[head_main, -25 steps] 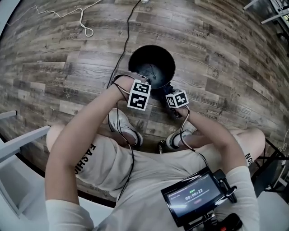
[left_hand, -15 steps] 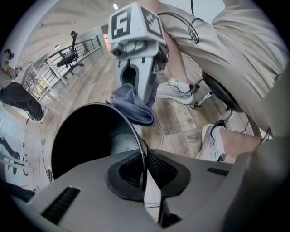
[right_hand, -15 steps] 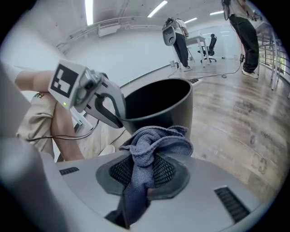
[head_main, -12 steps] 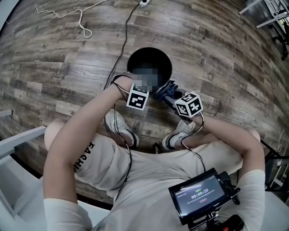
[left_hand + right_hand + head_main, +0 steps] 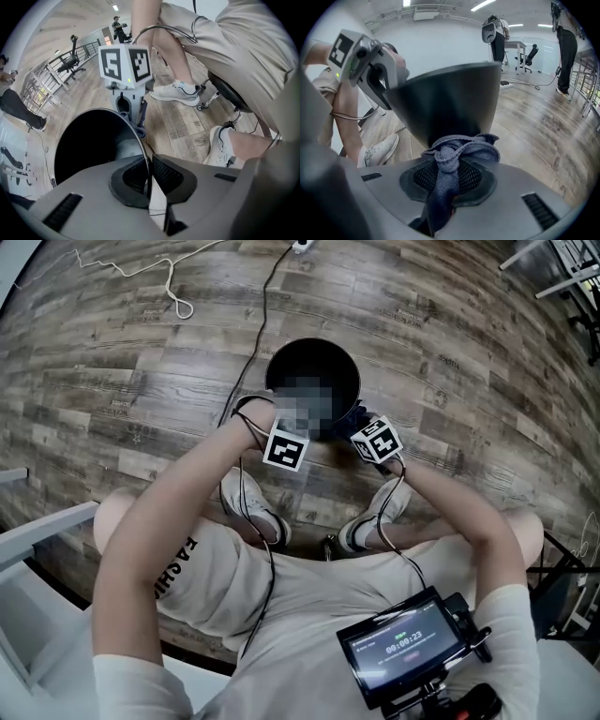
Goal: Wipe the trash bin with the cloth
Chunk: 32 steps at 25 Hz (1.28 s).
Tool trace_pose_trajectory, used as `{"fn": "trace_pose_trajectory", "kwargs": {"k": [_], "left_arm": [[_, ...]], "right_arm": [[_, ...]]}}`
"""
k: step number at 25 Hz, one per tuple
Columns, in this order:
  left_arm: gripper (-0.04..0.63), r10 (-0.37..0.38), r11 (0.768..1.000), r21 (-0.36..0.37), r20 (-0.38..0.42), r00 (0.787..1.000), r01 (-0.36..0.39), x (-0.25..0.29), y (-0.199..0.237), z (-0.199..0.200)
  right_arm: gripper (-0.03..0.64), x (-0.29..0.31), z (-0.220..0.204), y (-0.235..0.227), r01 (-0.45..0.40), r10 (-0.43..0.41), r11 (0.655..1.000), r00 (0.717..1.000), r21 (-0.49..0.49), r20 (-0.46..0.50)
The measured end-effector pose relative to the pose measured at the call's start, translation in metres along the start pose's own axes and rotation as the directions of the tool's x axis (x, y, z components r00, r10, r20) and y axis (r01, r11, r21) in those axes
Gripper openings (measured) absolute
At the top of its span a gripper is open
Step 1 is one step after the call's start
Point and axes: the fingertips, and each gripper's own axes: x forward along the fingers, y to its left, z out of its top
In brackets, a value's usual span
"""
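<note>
Bunching in right gripper (image 5: 449, 177), cloth (image 5: 461, 149) against trash bin (image 5: 445, 98) outer wall

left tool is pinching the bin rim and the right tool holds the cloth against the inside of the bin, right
Not the inside: the right gripper view shows the right tool holding the cloth against the outside wall of the trash bin. The left tool does pinch the rim.

The shirt (image 5: 180, 570) reads "FASHI"; the screen (image 5: 403, 645) shows 00:00:23.
</note>
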Motion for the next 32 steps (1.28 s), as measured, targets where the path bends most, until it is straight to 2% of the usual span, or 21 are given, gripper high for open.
{"fn": "trace_pose_trajectory", "kwargs": {"k": [5,9,13,15,18,21,24,29,32], "left_arm": [[0.029,0.002,1.0,-0.006,0.003,1.0,-0.002,0.001,0.001,0.002],[0.029,0.007,1.0,-0.012,0.0,1.0,-0.007,0.002,0.001,0.001],[0.029,0.001,1.0,-0.019,0.003,1.0,-0.001,0.003,0.001,0.001],[0.029,-0.004,1.0,-0.026,0.001,1.0,0.004,0.003,0.001,0.001],[0.029,-0.011,0.999,-0.041,0.003,1.0,0.011,0.003,0.003,0.004],[0.029,-0.011,0.997,-0.072,0.005,1.0,0.012,0.003,0.006,0.007],[0.029,-0.006,0.992,-0.124,-0.003,1.0,0.006,0.004,0.011,0.011],[0.029,0.026,0.973,-0.229,-0.008,1.0,-0.027,0.008,0.016,0.022],[0.029,0.033,0.971,-0.238,-0.009,0.999,-0.034,0.008,0.016,0.024]], "right_arm": [[0.08,0.058,-0.042,-0.005,0.02,-0.015,0.998,0.995,0.051,-0.1],[0.08,0.091,-0.064,0.002,-0.042,0.051,0.996,0.991,0.075,-0.125],[0.08,0.102,-0.074,0.005,-0.022,0.032,0.996,0.992,0.081,-0.12],[0.08,0.092,-0.07,0.005,-0.003,0.015,0.996,0.991,0.088,-0.133],[0.08,0.061,-0.064,0.009,-0.025,0.041,0.994,0.988,0.11,-0.151],[0.08,0.025,-0.052,0.009,-0.057,0.064,0.997,0.987,0.052,-0.146],[0.08,-0.015,-0.029,0.01,-0.056,0.054,0.998,0.994,-0.019,-0.091],[0.08,-0.068,0.017,0.024,-0.057,0.057,0.998,0.998,0.01,0.039],[0.08,-0.076,0.038,0.029,-0.056,0.056,0.998,0.995,-0.001,0.081]]}}
